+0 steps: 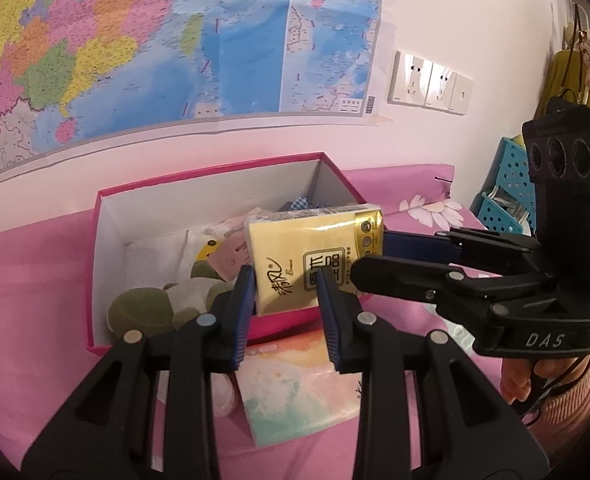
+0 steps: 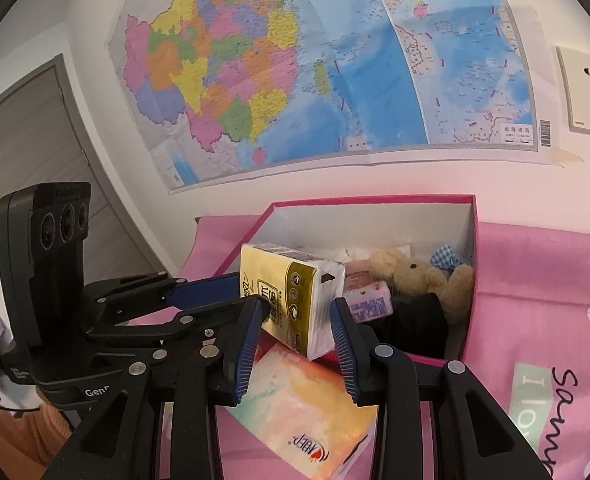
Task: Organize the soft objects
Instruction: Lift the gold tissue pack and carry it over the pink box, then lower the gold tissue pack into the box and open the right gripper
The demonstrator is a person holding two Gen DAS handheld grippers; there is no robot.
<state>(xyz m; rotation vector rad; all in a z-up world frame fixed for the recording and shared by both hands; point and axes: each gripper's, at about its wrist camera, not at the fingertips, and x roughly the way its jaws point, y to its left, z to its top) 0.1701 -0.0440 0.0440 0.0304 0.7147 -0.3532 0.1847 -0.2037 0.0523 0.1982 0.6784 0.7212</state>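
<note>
While the yellow tissue pack [image 1: 315,256] hung over the near edge of the pink box [image 1: 107,216], both claws were clamped on it: the left gripper [image 1: 285,300] pinched its near end and the right gripper [image 2: 297,322] squeezed the other end. Inside the box lay a tan teddy bear [image 2: 413,276], a green plush toy [image 1: 143,312] and a small pink tissue packet [image 2: 369,300]. Just before the box, on the pink bedsheet [image 2: 535,272], lay a pastel tissue pack [image 2: 307,408]; a map [image 2: 295,64] hung on the far wall
</note>
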